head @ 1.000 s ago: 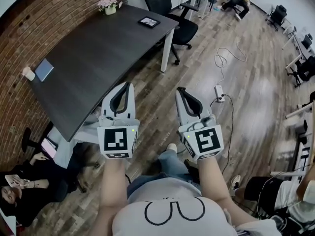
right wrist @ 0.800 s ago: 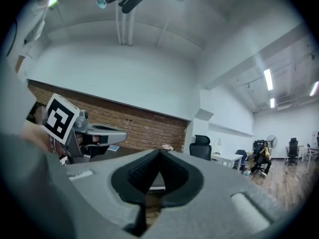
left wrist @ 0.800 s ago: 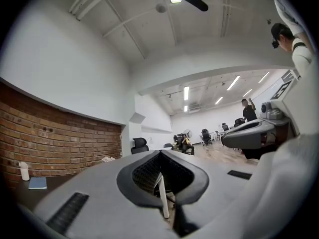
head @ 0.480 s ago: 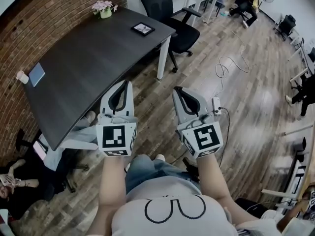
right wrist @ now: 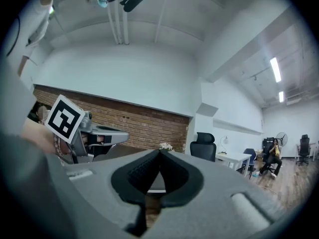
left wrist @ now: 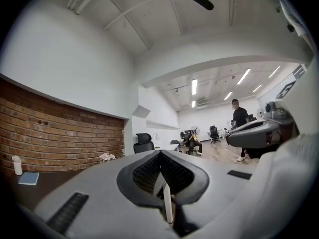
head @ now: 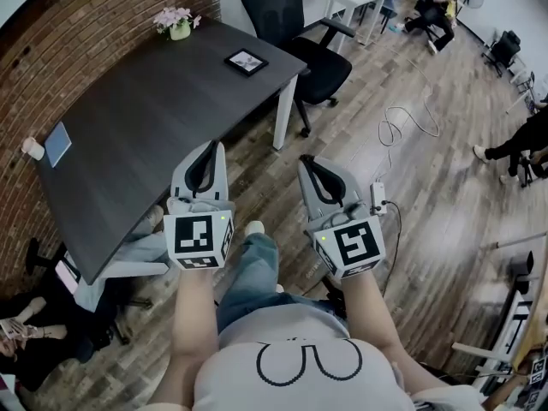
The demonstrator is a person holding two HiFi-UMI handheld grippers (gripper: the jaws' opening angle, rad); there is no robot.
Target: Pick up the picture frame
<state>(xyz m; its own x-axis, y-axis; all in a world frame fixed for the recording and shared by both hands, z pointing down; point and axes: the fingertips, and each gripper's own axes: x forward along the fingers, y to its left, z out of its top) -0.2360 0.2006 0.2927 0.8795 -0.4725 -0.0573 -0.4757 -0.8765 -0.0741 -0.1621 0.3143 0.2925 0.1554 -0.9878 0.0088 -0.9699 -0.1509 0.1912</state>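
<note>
Both forearms reach forward side by side from the torso, with the grippers held level and pointing toward the dark bench [head: 137, 118].

Left gripper [head: 215, 146]: fingers closed tip to tip, holding nothing. In the head view its tip is at the bench's near edge.

Right gripper [head: 306, 160]: fingers also closed and empty, over the wooden floor [head: 428, 187].

The picture frame [head: 246, 61] sits at the bench's far corner, near the office chair [head: 295, 15] and well apart from both grippers.
</note>
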